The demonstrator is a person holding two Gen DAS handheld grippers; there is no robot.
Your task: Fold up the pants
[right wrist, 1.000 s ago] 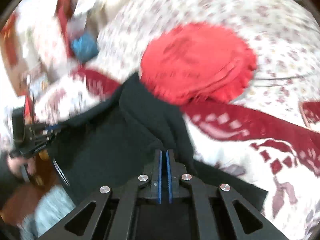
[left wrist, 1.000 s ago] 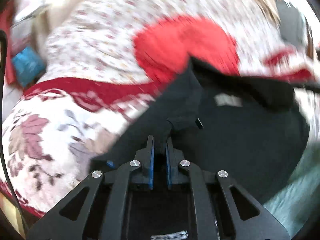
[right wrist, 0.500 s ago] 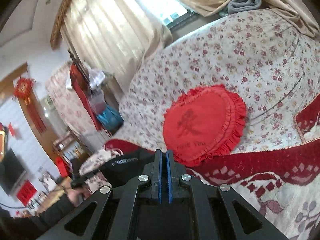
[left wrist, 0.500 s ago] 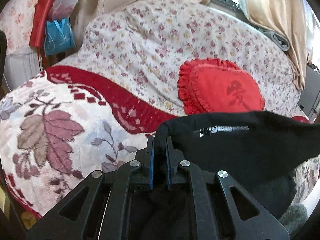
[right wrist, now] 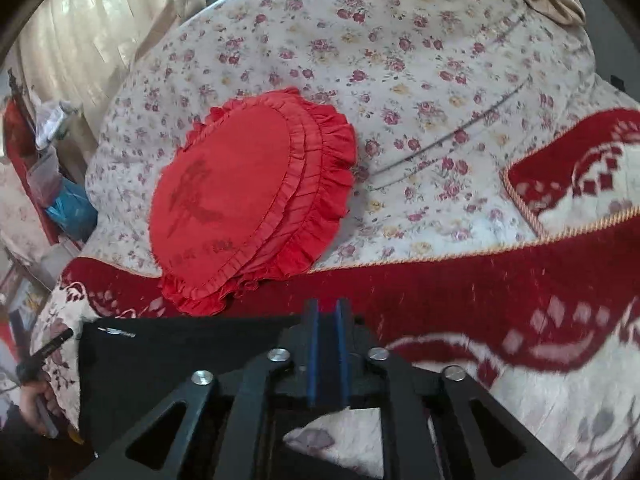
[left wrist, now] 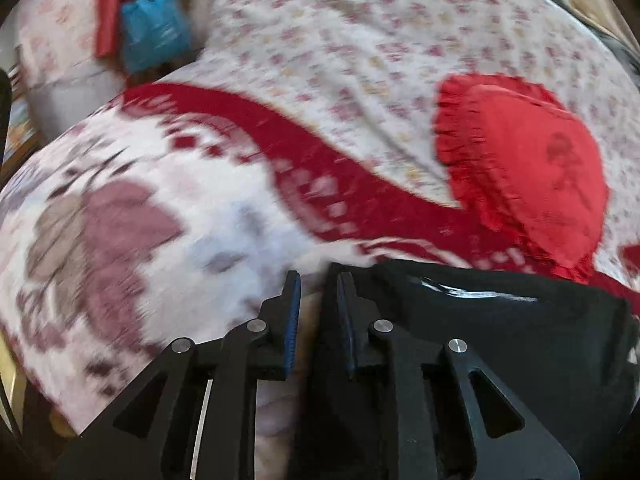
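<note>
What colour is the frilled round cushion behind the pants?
Red, with a darker motif; the cushion shows best in the right wrist view.

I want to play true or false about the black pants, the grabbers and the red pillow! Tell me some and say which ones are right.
1. The pants are black. True.
2. The left gripper is clamped shut. False: its fingers stand apart, with the blanket showing between them and the pants' edge by the right finger.
3. The right gripper pinches black cloth between its blue pads. True.
4. The red pillow is square with plain edges. False: it is rounded with a ruffled edge.
5. The pillow lies on top of the pants. False: it lies beyond them, on the flowered cover.
</note>
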